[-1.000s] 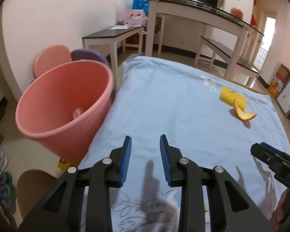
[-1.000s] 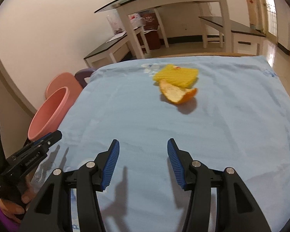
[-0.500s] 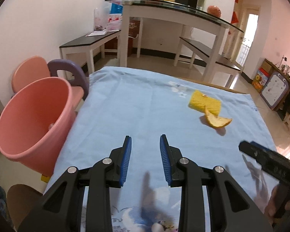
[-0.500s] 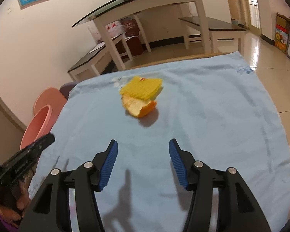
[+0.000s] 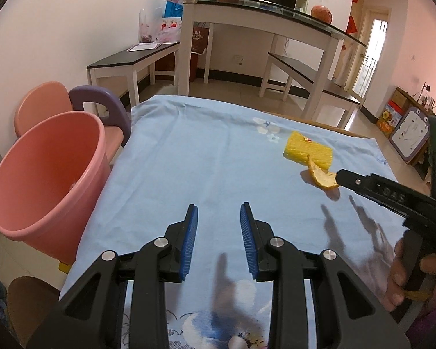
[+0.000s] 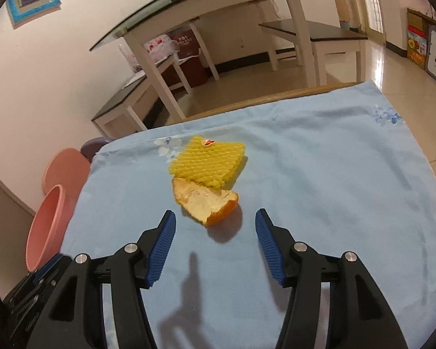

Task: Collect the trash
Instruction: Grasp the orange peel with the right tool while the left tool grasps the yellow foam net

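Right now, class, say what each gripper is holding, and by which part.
Nothing is held. The left gripper is open over bare cloth; the right gripper is open, short of the orange peel.

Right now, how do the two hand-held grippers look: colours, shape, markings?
Both the left gripper and the right gripper are black angular plastic frames with silver screws at the joints. Their jaws carry blue ribbed pads. In the left wrist view, the right gripper's side shows embossed lettering, and a green light glows on its body.
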`<action>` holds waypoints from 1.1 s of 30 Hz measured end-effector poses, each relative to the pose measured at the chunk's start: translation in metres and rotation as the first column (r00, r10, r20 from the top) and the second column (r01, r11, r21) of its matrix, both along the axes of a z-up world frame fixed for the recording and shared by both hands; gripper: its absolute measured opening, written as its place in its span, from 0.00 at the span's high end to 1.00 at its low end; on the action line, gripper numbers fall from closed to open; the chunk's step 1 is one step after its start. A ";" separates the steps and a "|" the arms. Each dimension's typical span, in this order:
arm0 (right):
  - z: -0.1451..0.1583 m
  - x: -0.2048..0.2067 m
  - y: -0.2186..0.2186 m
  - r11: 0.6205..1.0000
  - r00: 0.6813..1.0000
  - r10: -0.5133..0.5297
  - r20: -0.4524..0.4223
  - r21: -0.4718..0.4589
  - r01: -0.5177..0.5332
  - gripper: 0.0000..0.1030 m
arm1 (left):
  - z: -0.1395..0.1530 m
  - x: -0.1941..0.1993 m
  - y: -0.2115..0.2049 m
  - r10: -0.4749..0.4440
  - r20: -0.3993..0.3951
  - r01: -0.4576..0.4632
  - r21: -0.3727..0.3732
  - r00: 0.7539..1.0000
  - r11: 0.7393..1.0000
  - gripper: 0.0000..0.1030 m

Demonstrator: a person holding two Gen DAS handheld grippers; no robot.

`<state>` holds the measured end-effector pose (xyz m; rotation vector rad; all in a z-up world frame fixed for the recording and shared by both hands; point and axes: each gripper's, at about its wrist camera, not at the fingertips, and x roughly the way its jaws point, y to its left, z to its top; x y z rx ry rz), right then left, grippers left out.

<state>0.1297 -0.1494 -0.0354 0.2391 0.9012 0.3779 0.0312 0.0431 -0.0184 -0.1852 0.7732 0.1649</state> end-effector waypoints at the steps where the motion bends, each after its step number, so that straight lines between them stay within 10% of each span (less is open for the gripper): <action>1: -0.002 0.002 0.000 1.000 1.000 -0.005 -0.004 0.002 0.005 0.49 | -0.001 0.001 0.000 0.000 -0.002 0.000 0.001 1.000 1.000 0.70; 12: -0.012 0.006 0.000 1.000 1.000 0.002 0.010 0.001 -0.002 0.95 | -0.002 0.011 -0.009 -0.029 0.018 0.029 0.010 0.999 1.000 0.70; 33: -0.003 0.002 -0.042 0.995 0.992 -0.103 0.077 0.016 0.102 0.96 | -0.004 0.095 -0.038 -0.123 0.018 0.124 -0.146 0.992 0.981 0.70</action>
